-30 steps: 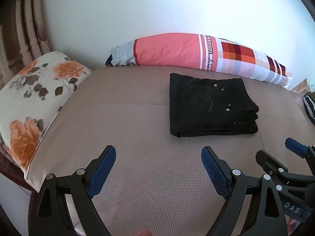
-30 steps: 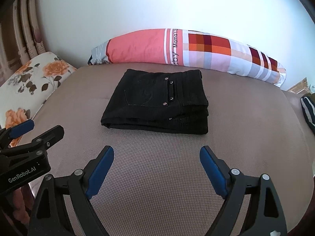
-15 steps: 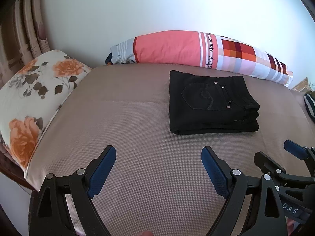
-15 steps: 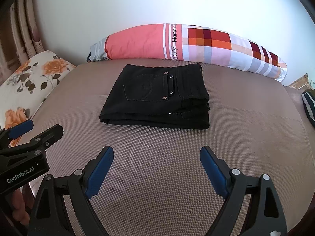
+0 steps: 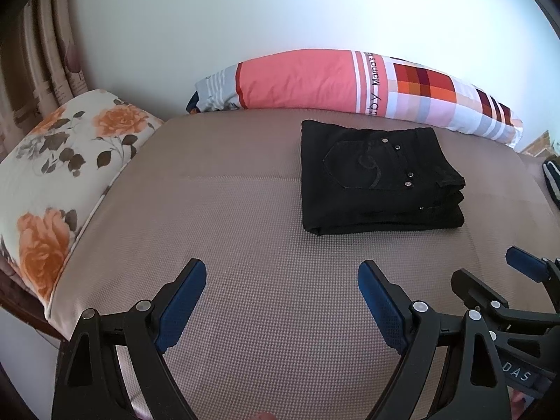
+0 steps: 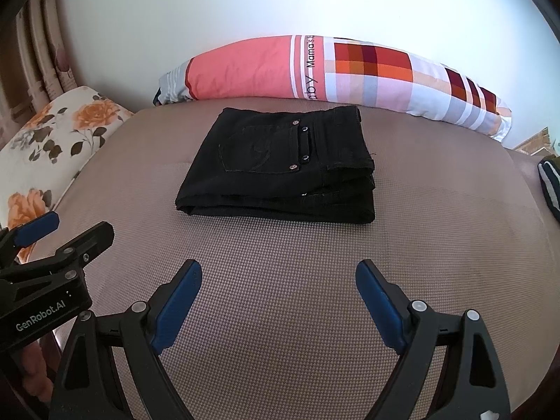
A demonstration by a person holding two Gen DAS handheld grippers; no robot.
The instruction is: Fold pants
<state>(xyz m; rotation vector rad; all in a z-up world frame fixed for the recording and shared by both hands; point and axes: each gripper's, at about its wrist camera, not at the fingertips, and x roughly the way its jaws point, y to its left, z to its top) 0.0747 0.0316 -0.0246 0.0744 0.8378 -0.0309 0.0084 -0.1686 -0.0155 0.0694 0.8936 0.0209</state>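
Item: black pants (image 6: pixel 280 168), folded into a compact rectangular stack of several layers, back pocket and rivets uppermost, lying toward the far side of a beige mattress (image 6: pixel 315 297), near but not touching a long pink-and-plaid bolster (image 6: pixel 332 70) set along the white wall. Left gripper (image 5: pixel 280 301): jaws spread wide, blue pads empty, held over bare mattress short of the stack, which sits ahead and to its right. Right gripper (image 6: pixel 278 301): jaws likewise spread wide, nothing between them, the stack directly ahead and apart from the fingertips. Adjacent articles: floral pillow (image 5: pixel 52 175) at the left edge of the mattress; a dark striped item (image 6: pixel 549 185) at the right edge, only partly in view and not identifiable. Condition of task, as judged: the fold appears complete, both tools clear of the garment. Risks noted: the layered right-hand edge of the stack is slightly uneven, so any further nudge or a pad catching the top layer could drag it off and spill the fold open; the soft mattress gives little support, so pressure beside the stack could tilt it; a gripper closing on one layer alone would lift that layer and unfold the rest.
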